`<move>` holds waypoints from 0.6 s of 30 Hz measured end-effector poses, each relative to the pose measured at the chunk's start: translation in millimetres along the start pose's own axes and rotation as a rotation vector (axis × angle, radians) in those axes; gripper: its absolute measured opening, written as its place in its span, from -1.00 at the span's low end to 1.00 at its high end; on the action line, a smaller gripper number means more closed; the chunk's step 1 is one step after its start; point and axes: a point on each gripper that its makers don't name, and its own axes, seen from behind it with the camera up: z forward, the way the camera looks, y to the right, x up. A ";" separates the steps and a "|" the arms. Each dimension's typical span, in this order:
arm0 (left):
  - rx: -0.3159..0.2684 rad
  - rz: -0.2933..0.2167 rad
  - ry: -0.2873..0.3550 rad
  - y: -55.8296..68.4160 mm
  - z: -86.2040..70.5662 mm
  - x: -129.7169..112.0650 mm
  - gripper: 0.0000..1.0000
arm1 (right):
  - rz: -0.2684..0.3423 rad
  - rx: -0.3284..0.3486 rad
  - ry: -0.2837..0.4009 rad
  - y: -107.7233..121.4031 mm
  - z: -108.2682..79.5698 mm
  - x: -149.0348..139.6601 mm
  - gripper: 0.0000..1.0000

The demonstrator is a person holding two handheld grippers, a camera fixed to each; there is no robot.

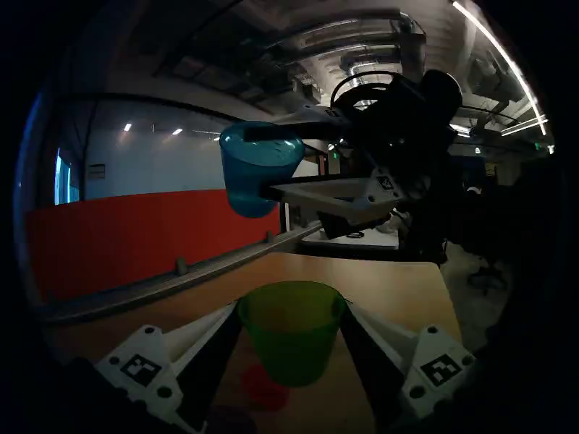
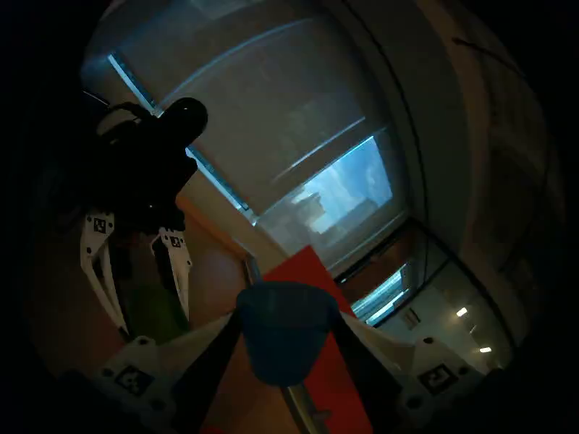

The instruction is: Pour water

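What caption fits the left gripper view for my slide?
Left gripper grips a green cup near the table; farther off, the right gripper holds a blue cup higher up.

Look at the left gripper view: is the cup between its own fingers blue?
No: the left gripper holds a green cup; the blue cup is in the right gripper.

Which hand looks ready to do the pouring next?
Probably right: the right hand-held gripper grips the blue plastic cup higher than the green plastic cup, which the left hand-held gripper holds upright.
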 end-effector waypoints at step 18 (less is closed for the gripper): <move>0.000 0.001 0.004 0.9 1.9 0.7 0.78 | -0.127 0.000 -0.017 -0.1 2.4 3.1 0.80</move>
